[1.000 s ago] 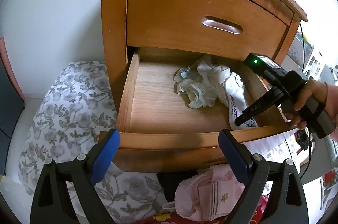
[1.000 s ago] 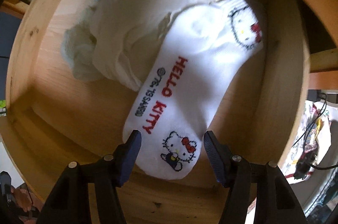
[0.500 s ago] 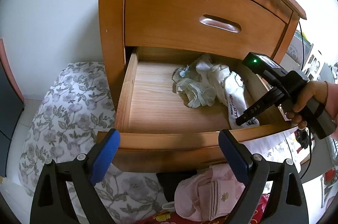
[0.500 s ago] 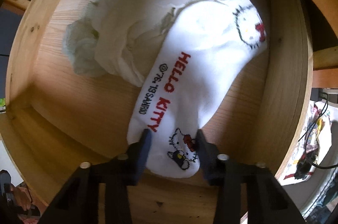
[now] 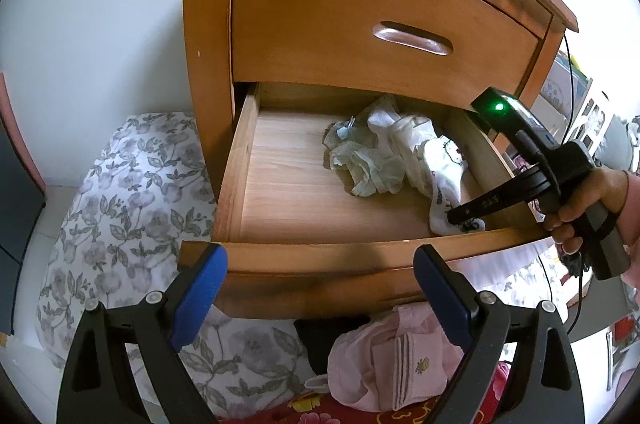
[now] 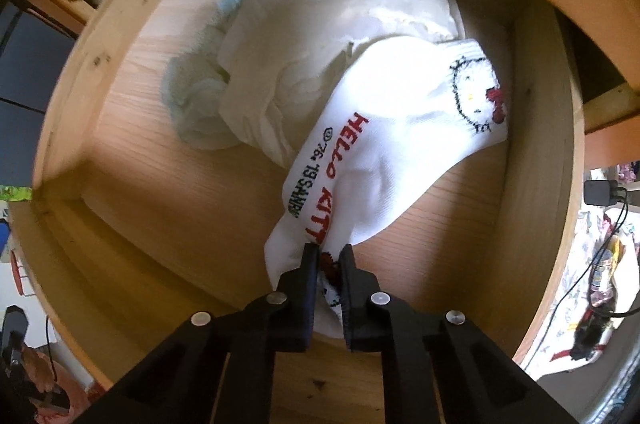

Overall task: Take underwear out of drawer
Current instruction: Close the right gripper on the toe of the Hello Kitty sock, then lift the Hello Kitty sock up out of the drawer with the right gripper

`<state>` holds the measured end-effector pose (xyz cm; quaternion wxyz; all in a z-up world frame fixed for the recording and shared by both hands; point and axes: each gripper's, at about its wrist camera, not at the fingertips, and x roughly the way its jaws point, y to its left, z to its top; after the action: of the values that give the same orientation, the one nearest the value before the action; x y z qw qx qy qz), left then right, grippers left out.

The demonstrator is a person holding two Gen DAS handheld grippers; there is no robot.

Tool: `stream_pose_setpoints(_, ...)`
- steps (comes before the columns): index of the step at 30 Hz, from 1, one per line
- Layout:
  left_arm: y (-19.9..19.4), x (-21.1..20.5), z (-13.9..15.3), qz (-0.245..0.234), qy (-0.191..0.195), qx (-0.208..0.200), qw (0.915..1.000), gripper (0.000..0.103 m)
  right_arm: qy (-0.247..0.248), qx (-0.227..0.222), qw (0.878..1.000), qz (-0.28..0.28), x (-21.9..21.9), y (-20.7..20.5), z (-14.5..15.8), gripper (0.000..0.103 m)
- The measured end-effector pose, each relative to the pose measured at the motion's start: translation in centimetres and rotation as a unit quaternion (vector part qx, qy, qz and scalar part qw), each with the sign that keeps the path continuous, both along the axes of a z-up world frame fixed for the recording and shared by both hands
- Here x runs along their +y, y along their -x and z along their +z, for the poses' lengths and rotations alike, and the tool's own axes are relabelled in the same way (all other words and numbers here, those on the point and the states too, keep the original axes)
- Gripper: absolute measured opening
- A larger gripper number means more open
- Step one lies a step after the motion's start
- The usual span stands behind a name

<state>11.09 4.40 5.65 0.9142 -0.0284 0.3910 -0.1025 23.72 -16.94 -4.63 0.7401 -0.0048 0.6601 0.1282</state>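
The right claw, its jaws just closed, pinches the near end of the Hello Kitty sock, whose length runs away toward the drawer's far right corner; the left claw hangs released outside the drawer front.

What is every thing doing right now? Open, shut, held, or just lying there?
Lower wooden drawer: pulled open.
Upper wooden drawer: shut.
White cartoon-print sock: near end pinched, the rest lying in the drawer.
Right tool: just closed, shut on the sock.
Left tool: open, empty.
Crumpled pale underwear pile: lying in the drawer.
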Motion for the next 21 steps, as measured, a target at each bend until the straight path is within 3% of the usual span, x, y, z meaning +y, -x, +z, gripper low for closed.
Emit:
stream_pose_setpoints(8, 0.0, 0.2, 0.2, 0.009, 0.004, 0.009, 0.9999, 0.094, -0.078, -0.076, 0.993, -0.048, -1.6, 1.5, 3.0, 0.01)
stream_pose_setpoints(21, 1.0, 0.2, 1.2, 0.023, 0.007, 0.014, 0.9996, 0.094, -0.19, -0.2, 0.954, -0.115, -4.8, 6.6, 10.5, 0.01)
